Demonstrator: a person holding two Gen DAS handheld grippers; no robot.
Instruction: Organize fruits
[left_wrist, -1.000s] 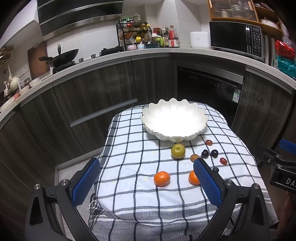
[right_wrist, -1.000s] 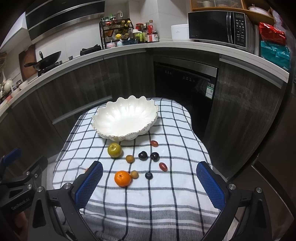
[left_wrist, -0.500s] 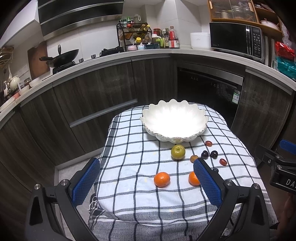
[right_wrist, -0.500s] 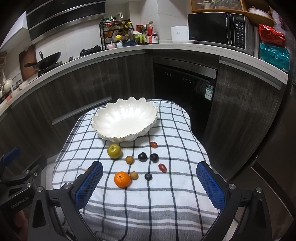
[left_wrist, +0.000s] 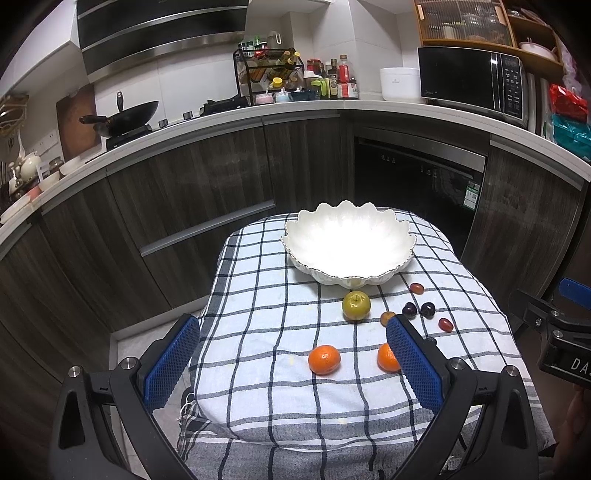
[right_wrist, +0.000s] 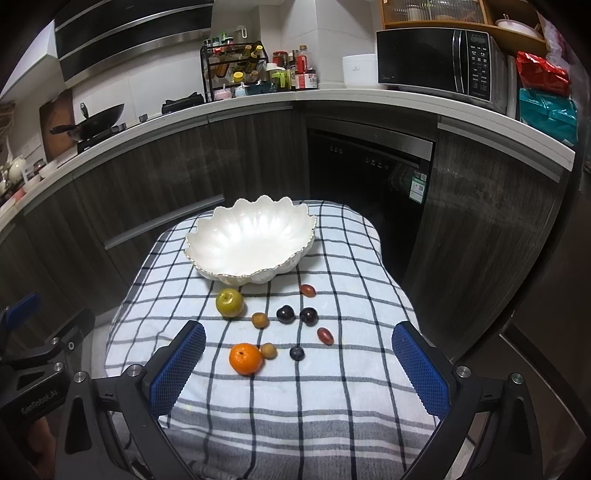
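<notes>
Left hand-held gripper (left_wrist: 291, 354) hangs spread; orange (left_wrist: 324, 359) lies between its fingers.

Pretty standard dim kitchen: dark wood cabinets (left_wrist: 192, 192) wrap around under a pale countertop (left_wrist: 295, 109). Microwave (right_wrist: 439, 62) sits upper right, wok (left_wrist: 125, 114) upper left.

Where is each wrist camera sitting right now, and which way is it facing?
Left wrist: behind the open left tool, above the table's near-left edge, facing the white bowl and counter; the right tool shows at right.
Right wrist: behind the open right tool, further right, same heading; the left tool's body shows at left.
Shared: bowl, green apple, microwave.
</notes>
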